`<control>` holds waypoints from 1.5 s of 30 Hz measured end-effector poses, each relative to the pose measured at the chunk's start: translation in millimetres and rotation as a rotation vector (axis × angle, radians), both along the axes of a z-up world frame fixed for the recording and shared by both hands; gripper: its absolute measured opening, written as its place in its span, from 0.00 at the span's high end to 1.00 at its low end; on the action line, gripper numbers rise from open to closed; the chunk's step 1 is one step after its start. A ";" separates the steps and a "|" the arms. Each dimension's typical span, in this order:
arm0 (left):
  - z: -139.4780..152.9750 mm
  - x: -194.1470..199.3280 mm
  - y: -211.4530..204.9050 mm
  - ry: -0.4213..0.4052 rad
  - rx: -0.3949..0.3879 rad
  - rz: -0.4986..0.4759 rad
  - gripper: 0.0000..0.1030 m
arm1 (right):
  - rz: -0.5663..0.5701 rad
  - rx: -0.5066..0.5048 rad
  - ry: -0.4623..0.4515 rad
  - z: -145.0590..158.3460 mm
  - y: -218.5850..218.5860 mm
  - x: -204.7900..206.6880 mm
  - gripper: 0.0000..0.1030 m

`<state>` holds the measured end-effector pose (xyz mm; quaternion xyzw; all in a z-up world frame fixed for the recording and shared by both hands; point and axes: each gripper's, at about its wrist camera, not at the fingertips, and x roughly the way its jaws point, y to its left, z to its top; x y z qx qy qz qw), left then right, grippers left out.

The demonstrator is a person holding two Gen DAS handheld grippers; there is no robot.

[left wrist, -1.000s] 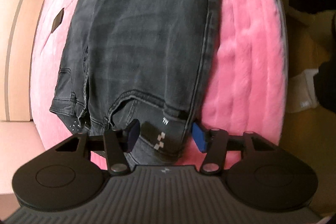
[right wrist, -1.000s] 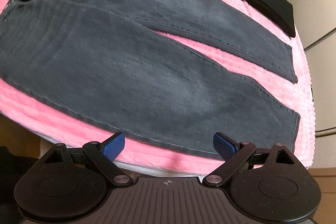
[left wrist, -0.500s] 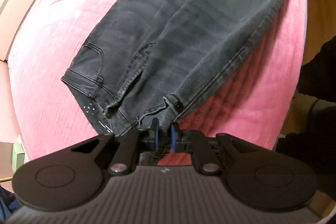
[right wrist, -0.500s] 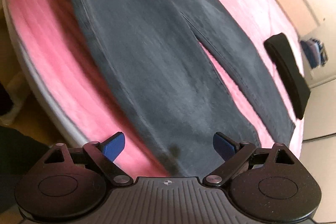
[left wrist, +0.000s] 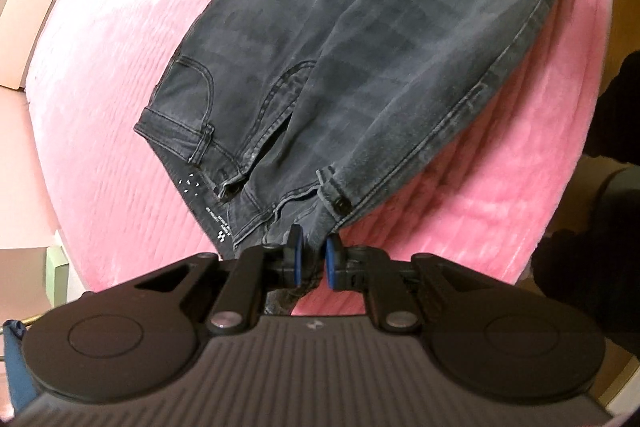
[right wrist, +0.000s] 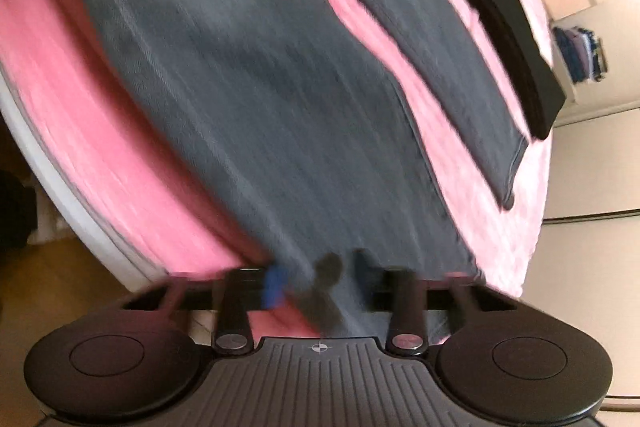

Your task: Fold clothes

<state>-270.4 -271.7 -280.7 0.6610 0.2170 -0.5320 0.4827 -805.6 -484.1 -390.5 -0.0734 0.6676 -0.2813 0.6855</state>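
The dark grey jeans [left wrist: 360, 67] lie spread on the pink bed [left wrist: 120, 87]. The left gripper [left wrist: 313, 259], open a second ago, now has its fingers clamped on the waistband, lifted. The right gripper [right wrist: 320, 279], wide open before, has snapped its fingers together over a trouser-leg hem; blur hides the grip.

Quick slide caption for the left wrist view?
Left hand-held gripper pinching the jeans waistband over the pink blanket.

The jeans [left wrist: 360, 39] are faded grey denim, matt, with raised stitched seams. The pink blanket [left wrist: 120, 75] under them looks plush and ribbed. Both gripper bodies are matt black plastic, grooved, with small shiny metal pivots.
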 end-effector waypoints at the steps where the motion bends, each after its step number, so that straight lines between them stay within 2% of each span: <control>1: 1.2 -2.0 -1.7 -0.014 0.011 -0.002 0.91 | 0.001 0.023 -0.004 4.4 -4.7 -2.2 0.98; 5: 14.7 -8.2 -8.6 -0.058 0.042 0.002 0.91 | -0.004 -0.006 -0.053 55.0 -19.9 -9.1 0.99; 10: 59.1 -2.3 -26.7 -0.069 0.051 0.049 0.91 | -0.008 -0.104 -0.137 137.5 -60.3 -1.6 0.99; 14: 89.5 25.0 -69.7 -0.023 0.031 0.108 0.91 | 0.077 -0.124 -0.112 158.3 -121.8 25.5 0.99; 16: 92.7 41.1 -98.0 -0.001 0.046 0.110 0.91 | 0.114 -0.090 -0.060 154.3 -158.8 44.8 0.99; 19: 86.0 64.4 -139.6 0.021 0.081 0.075 0.91 | 0.149 -0.036 0.017 130.2 -210.5 74.0 0.99; 23: 55.5 96.9 -201.3 0.040 0.087 0.032 0.91 | 0.130 0.007 0.093 87.7 -263.3 100.5 0.99; 28: 7.2 128.6 -263.4 0.041 0.111 -0.031 0.88 | 0.088 0.026 0.154 52.1 -300.0 118.0 0.98; 34: -48.4 153.2 -290.4 0.030 0.085 -0.037 0.81 | 0.052 0.014 0.191 25.5 -315.3 128.1 0.98; 37: -74.5 168.3 -296.4 -0.012 0.062 -0.018 0.85 | -0.015 0.025 0.174 15.8 -323.1 133.4 0.98; 40: -86.8 188.6 -295.6 -0.027 0.039 0.025 0.85 | -0.094 0.026 0.157 12.4 -326.6 137.6 0.98; 41: -83.1 196.4 -293.6 -0.021 0.019 0.052 0.85 | -0.116 0.023 0.155 13.1 -327.6 139.3 0.97; 42: -77.0 204.6 -291.1 -0.011 -0.003 0.083 0.84 | -0.134 0.014 0.154 14.9 -327.8 141.0 0.94; 43: -70.9 212.7 -288.7 -0.002 -0.026 0.114 0.84 | -0.149 0.006 0.130 19.4 -326.1 142.7 0.70; 44: -62.4 220.0 -284.0 0.019 -0.049 0.148 0.84 | -0.164 -0.003 0.099 24.5 -324.0 144.3 0.38; 45: -51.7 227.8 -277.5 0.051 -0.073 0.187 0.82 | -0.179 -0.012 0.069 29.6 -321.9 145.8 0.29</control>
